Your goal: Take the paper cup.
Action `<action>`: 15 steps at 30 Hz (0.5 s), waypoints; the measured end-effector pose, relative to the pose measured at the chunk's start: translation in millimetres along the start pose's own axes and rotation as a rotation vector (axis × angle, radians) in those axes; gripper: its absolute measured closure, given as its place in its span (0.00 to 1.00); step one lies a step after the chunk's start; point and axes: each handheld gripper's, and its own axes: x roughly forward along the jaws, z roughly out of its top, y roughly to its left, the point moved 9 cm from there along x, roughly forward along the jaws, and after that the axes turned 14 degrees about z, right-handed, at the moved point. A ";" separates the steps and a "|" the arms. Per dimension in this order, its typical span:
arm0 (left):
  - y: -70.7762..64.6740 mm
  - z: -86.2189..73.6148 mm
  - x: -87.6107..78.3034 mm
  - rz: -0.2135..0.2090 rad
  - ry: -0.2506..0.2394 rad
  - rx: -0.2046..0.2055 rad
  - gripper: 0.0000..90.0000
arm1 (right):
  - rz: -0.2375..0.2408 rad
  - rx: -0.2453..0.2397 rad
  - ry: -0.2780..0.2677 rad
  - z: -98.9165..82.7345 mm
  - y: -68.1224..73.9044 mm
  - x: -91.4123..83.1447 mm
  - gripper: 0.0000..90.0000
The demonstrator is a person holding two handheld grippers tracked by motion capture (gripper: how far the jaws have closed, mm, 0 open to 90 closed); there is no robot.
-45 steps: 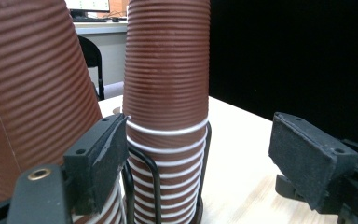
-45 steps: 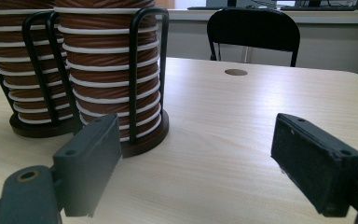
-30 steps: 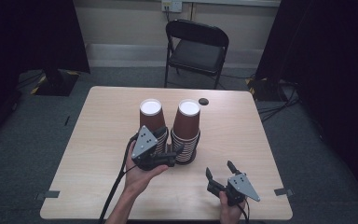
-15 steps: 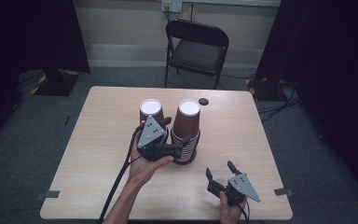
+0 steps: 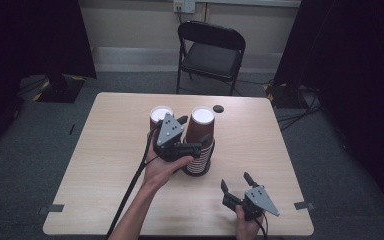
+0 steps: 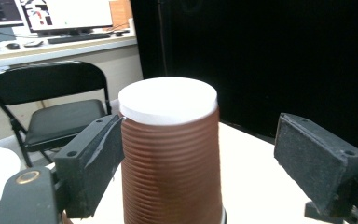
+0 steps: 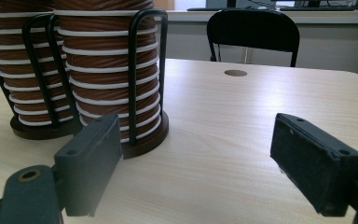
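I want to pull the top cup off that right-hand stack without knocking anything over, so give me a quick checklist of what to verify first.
1. Top cup sits between the left gripper jaws: ok.
2. Both pads pressing on the cup: not ok. The jaws have just been opening; one pad touches the cup's side, the other stands well off it.
3. Right stack upright in its wire holder: ok.
4. Neighbouring stack clear of the lift path: cannot tell; the left gripper covers most of it in the high view.
5. Right gripper open, empty and apart from the stacks: ok.
6. Table space free for setting a cup down: ok.
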 end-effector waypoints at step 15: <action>4.0 6.8 27.3 0.038 0.036 0.026 0.17 | 0.001 -0.001 -0.001 0.1 0.1 0.1 0.17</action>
